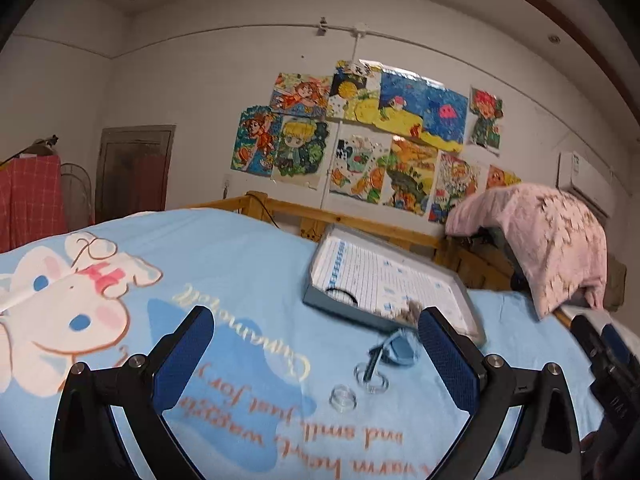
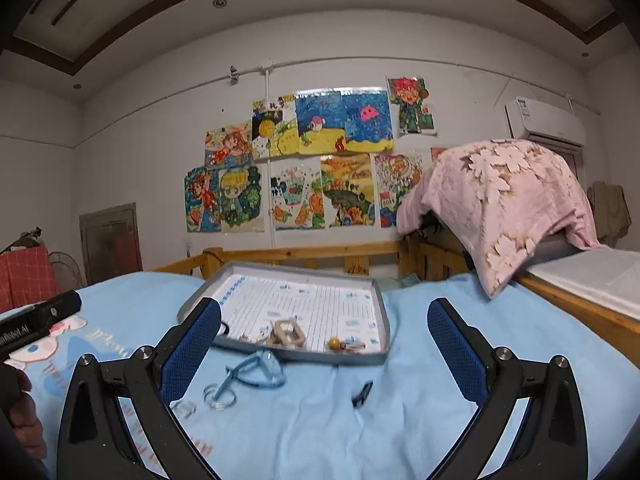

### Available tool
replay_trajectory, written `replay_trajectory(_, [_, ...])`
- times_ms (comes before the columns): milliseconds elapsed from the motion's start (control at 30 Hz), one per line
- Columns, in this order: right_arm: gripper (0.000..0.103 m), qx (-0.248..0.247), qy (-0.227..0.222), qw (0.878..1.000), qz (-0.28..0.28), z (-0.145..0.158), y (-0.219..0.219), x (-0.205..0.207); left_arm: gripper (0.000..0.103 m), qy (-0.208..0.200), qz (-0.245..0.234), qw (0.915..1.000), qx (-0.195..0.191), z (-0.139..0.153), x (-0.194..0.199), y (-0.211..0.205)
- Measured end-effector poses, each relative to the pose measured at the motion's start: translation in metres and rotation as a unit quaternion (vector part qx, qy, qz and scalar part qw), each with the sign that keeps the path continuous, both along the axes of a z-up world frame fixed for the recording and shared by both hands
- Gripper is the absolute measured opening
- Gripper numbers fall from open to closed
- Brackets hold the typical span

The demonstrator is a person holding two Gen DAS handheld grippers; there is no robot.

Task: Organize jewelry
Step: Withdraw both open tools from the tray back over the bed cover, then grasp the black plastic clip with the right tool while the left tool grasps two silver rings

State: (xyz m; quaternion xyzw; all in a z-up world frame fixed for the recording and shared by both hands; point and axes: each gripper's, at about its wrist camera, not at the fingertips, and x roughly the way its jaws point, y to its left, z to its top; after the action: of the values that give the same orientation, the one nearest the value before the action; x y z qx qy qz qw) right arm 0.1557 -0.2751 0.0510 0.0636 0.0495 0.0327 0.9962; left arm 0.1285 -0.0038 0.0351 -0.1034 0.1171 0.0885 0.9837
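Tray point(image 2: 382, 332) on bedspread point(image 2: 460, 360), glasses point(image 2: 256, 372) before it, pillow point(image 2: 500, 200) behind right.

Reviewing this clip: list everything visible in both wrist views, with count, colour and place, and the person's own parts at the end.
Tray: one, grey rim, white lined paper inside, on the blue bedspread.
Items in tray: a beige open block, a yellow bead, a black loop; other small pieces too blurred to name.
Blue hoops: linked translucent pieces, on the bedspread before the tray.
Clear rings: about three, near the hoops.
Small dark clip: one, on the bedspread.
Bedspread: light blue, cartoon bunny print.
Pink floral cloth: one, draped at right.
Drawings: many, colourful, on the wall.
Left claw: open, empty.
Right claw: open, empty.
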Motion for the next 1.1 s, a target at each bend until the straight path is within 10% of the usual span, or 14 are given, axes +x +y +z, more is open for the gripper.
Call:
replay_trajectory(433, [0.102,-0.032,0.046,0.998,0.022,-0.044,0.008,-0.068,0.103,-0.016,-0.025,0.9984,0.048,-0.03,-0.062,0.005])
replay_trajectory(1100, [0.101,0.008,0.088,0.994,0.057,-0.069,0.001,-0.048,0.103,0.036,0.02,0.9954,0.086,-0.076,-0.059,-0.001])
